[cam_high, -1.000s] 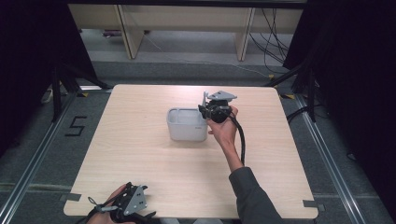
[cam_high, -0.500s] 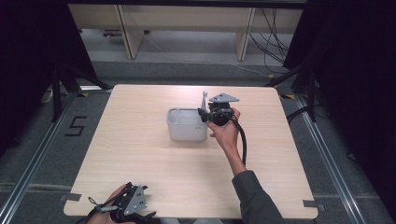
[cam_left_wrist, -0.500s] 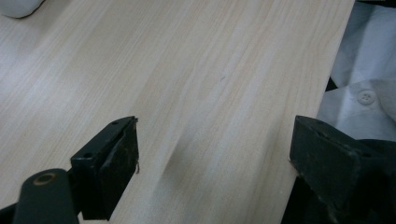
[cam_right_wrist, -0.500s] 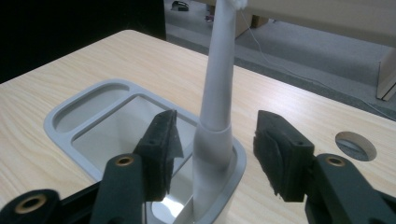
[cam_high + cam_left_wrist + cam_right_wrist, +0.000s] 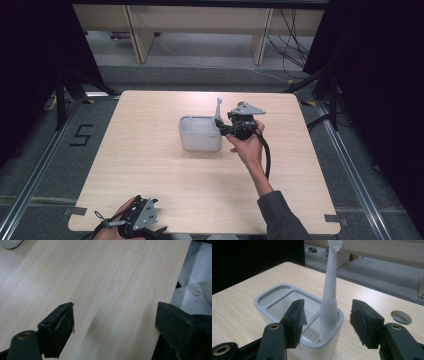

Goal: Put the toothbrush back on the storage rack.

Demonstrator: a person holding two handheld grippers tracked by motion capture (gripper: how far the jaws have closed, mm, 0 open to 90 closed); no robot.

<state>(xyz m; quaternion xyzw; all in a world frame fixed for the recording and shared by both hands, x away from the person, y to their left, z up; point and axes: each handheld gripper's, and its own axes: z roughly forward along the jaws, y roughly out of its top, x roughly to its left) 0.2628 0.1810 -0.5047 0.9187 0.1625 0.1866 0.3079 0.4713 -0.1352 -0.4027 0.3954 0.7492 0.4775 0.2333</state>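
A white toothbrush (image 5: 329, 292) stands upright, head up, in the near end compartment of a grey-white holder (image 5: 274, 300). My right gripper (image 5: 329, 320) is level with the holder's rim, and the handle stands between its jaws with a gap on each side. These jaws have just been opening, and neither pad touches the brush. In the high view the holder (image 5: 197, 136) sits mid-table, with the toothbrush (image 5: 218, 106) at its right end and the right gripper (image 5: 223, 128) just beside it. My left gripper (image 5: 150, 229) rests open at the table's near left edge, its jaws (image 5: 115, 327) empty.
The wooden table (image 5: 150, 170) has a round cable hole (image 5: 401, 317) behind the holder. A white shirt with a button (image 5: 197, 292) lies past the table edge by the left gripper. Shelving legs (image 5: 135, 35) and cables stand on the floor beyond the far edge.
The right gripper's jaws have widened off the toothbrush, and the hand has drawn back a little to the right. The toothbrush stays standing in the holder. The left gripper has not moved.
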